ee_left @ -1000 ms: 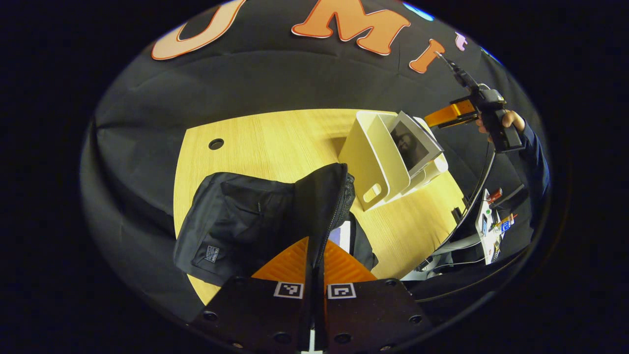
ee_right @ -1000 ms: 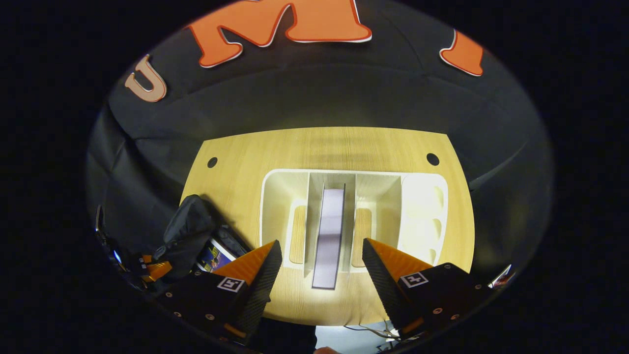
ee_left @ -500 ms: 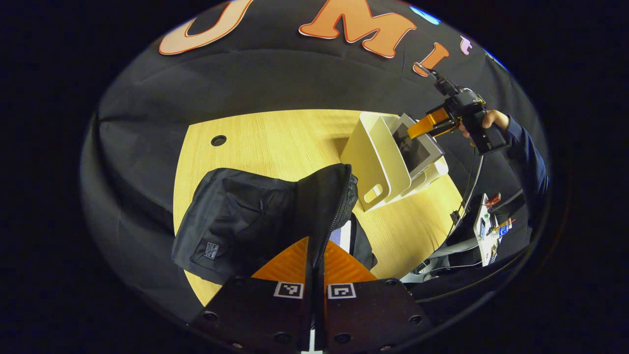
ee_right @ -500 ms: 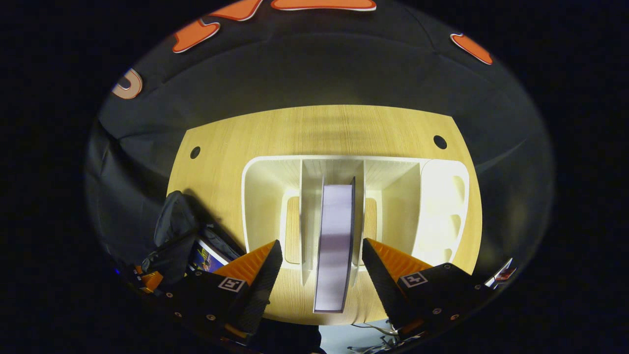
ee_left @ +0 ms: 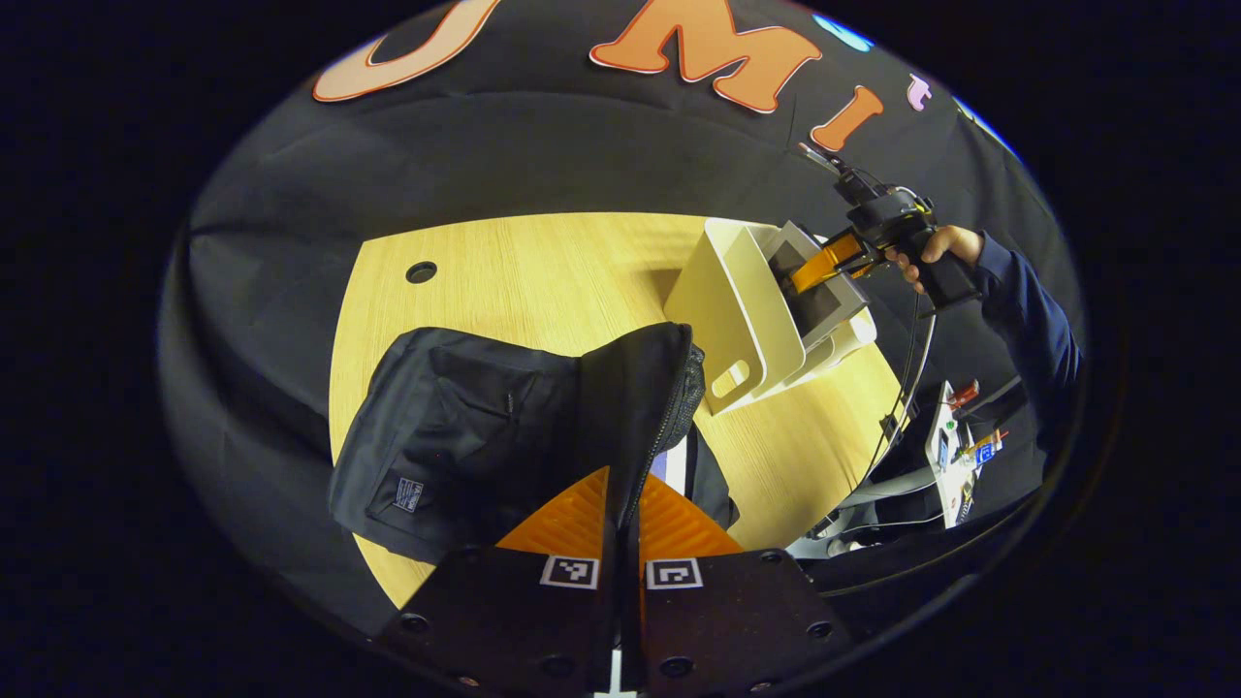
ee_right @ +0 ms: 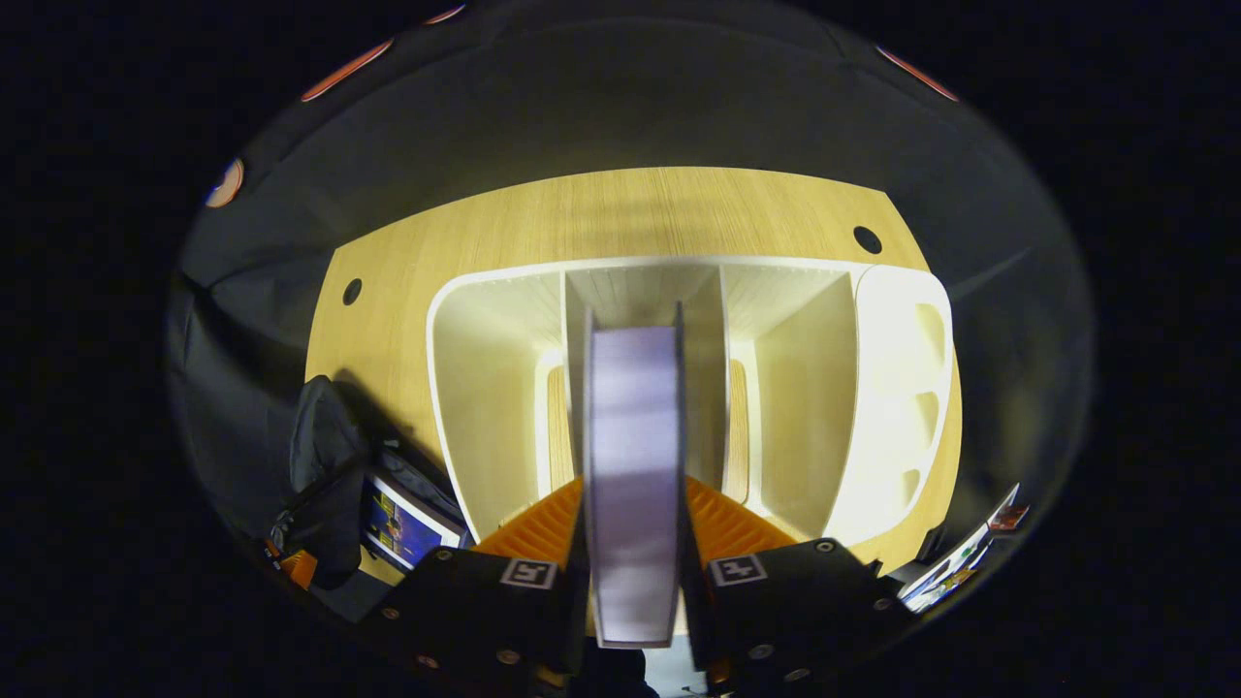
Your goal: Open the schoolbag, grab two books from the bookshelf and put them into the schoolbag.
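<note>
Desk of pale wood is carrying everything, with the black schoolbag slumping on its near side and the white bookshelf standing behind, well apart from the bag. In the left gripper view the left tool is pinching the bag's zippered flap between both fingers, which are pressing nearly together, and is lifting that flap upright so the mouth is gaping; a book already inside is peeking out just right of the flap, mostly hidden by the fabric. In the right gripper view the right tool is closing on the second book, which is standing on edge in the shelf's middle compartment with its pale page edge facing the camera; both fingers are lying against its covers, though the contact itself is partly hidden behind the book. From the left gripper view the right tool is reaching into the bookshelf, held by a hand in a dark sleeve. Cables and small gear beyond the desk's right edge are too small to make out
</note>
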Motion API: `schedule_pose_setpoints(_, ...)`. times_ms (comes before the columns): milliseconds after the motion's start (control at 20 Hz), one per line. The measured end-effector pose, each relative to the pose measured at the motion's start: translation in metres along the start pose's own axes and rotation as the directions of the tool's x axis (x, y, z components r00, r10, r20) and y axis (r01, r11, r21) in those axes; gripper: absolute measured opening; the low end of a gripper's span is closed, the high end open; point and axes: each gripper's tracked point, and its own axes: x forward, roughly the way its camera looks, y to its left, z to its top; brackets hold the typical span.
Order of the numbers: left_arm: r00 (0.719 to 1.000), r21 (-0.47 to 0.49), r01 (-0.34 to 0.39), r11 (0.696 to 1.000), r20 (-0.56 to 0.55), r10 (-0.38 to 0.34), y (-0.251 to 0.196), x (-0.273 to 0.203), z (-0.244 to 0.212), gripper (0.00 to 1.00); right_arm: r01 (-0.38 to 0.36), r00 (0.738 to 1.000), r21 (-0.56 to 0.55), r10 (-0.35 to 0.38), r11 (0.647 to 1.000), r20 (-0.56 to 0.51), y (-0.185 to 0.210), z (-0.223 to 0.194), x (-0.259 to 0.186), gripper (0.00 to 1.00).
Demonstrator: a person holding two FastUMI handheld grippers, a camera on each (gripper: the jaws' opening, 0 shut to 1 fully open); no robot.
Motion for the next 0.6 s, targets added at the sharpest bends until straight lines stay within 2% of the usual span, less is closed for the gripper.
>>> schedule_pose_setpoints(50,1.000,0.003,0.004,1.000,0.002,-0.004,0.000,0.000,0.000,0.04,0.000,1.000,0.005,0.000,1.000,-0.003,-0.001,-0.001,-0.003,0.40)
schedule_pose_setpoints(150,1.000,0.009,0.011,1.000,0.002,-0.011,0.001,0.002,0.000,0.04,-0.004,1.000,0.014,0.004,1.000,-0.002,-0.003,-0.006,-0.011,0.39)
schedule_pose_setpoints(300,1.000,0.019,0.020,1.000,-0.001,-0.020,0.001,0.004,0.001,0.04,-0.047,0.999,0.037,0.046,0.998,0.013,0.000,-0.011,-0.034,0.39)
schedule_pose_setpoints(600,0.999,0.063,0.041,0.997,-0.013,-0.040,-0.005,0.005,0.000,0.04,-0.072,0.995,0.080,0.066,0.994,0.071,-0.019,-0.026,-0.080,0.38)
